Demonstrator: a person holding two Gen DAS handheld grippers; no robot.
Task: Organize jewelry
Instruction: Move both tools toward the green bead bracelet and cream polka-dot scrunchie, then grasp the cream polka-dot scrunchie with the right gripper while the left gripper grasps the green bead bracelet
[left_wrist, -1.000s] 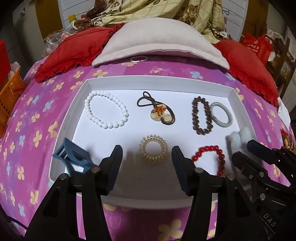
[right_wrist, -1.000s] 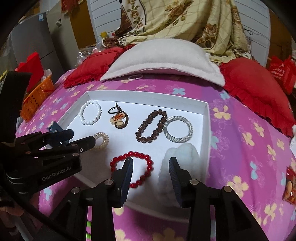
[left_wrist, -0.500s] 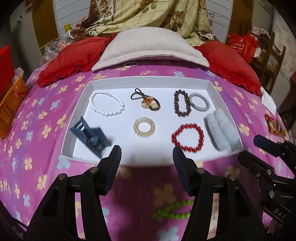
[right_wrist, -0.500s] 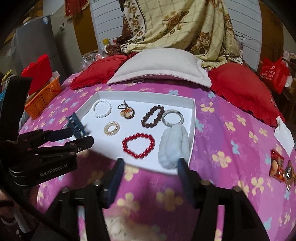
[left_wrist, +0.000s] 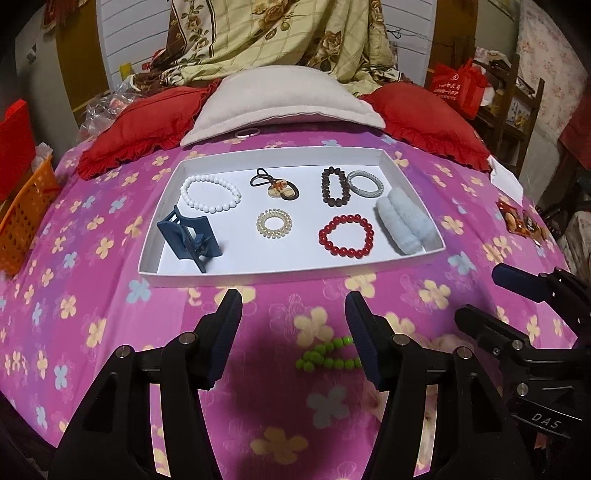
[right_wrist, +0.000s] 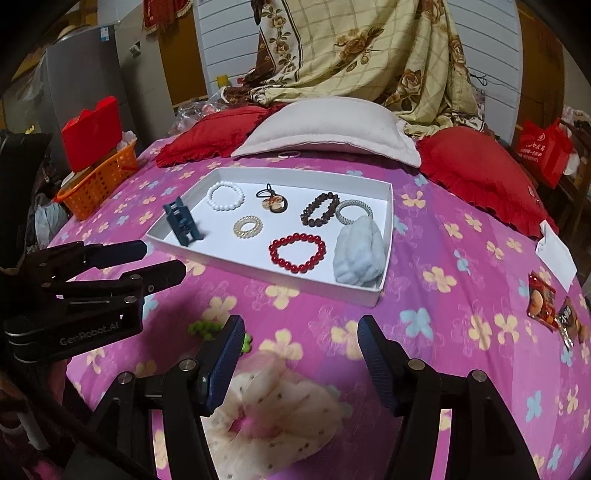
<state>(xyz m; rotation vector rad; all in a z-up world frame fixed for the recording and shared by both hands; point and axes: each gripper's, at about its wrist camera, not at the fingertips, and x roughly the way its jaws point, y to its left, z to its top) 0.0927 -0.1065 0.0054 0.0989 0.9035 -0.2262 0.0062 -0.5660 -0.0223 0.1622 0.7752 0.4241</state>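
Note:
A white tray (left_wrist: 159, 274) (right_wrist: 373, 295) lies on the pink flowered cover. It holds a white bead bracelet (left_wrist: 210, 192), a blue hair claw (left_wrist: 188, 239), a pendant on a cord (left_wrist: 276, 184), a spiral hair tie (left_wrist: 274, 224), a brown bead bracelet (left_wrist: 334, 185), a grey ring (left_wrist: 364, 183), a red bead bracelet (left_wrist: 346, 235) and a pale blue fluffy scrunchie (left_wrist: 406, 221). A green bead bracelet (left_wrist: 327, 356) (right_wrist: 201, 328) lies on the cover in front of the tray. A cream dotted scrunchie (right_wrist: 280, 410) lies under my right gripper (right_wrist: 301, 350). My left gripper (left_wrist: 293, 326) is open and empty. The right is open and empty.
Red cushions (left_wrist: 140, 129) and a beige pillow (left_wrist: 280, 96) lie behind the tray, with a thin ring (left_wrist: 246, 133) at the pillow's edge. An orange basket (right_wrist: 98, 181) stands at the left edge of the bed. Snack packets (right_wrist: 550, 306) and a white card (right_wrist: 556, 254) lie at the right.
Both grippers have pulled back from over the tray toward the near side. The green bead bracelet and the cream scrunchie have come into view. Tray contents have not moved.

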